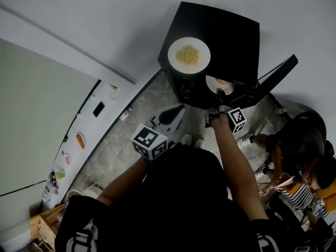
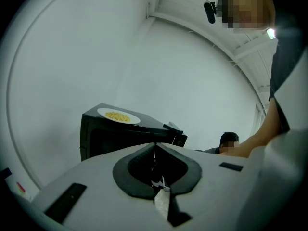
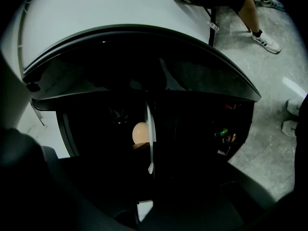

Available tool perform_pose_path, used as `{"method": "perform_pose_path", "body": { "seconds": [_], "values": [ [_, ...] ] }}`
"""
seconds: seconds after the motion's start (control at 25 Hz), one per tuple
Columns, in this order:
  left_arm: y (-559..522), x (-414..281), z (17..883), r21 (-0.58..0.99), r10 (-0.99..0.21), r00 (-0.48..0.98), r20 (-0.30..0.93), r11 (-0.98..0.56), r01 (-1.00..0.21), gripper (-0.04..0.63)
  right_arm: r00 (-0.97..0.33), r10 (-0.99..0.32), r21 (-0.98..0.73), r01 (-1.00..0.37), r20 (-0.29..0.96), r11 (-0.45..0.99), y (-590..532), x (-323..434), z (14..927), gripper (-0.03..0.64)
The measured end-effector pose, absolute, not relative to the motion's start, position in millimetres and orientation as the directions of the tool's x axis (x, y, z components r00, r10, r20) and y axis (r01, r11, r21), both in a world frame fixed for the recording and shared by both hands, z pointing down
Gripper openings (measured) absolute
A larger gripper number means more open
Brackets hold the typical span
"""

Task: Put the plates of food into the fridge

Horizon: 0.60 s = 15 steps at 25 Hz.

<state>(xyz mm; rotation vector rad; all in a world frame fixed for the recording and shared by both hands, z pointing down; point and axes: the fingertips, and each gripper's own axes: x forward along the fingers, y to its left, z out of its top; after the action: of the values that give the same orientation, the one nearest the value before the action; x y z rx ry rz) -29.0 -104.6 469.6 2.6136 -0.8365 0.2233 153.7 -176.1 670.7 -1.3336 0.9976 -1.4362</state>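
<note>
Left claw (image 2: 155,150) shut; right claw (image 1: 220,97) clamps plate (image 3: 149,121).

One plate (image 1: 189,55) sits atop the fridge (image 1: 231,30), another plate (image 1: 219,84) at its open front.

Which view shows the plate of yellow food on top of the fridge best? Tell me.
Head view: the yellow-food plate is seen whole from above on the fridge. Left gripper view shows it small and low-angle. Right gripper view shows only the other plate, edge-on.
</note>
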Motion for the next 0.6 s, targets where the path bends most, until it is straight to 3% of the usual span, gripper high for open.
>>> {"method": "perform_pose_path", "body": {
  "seconds": [0.6],
  "values": [
    [-106, -30, 475, 0.312, -0.516, 0.807, 0.287, -0.746, -0.588, 0.025, 0.072, -0.956, -0.958, 0.060, 0.286, -0.282, -198, 168, 674, 0.034]
  ]
}}
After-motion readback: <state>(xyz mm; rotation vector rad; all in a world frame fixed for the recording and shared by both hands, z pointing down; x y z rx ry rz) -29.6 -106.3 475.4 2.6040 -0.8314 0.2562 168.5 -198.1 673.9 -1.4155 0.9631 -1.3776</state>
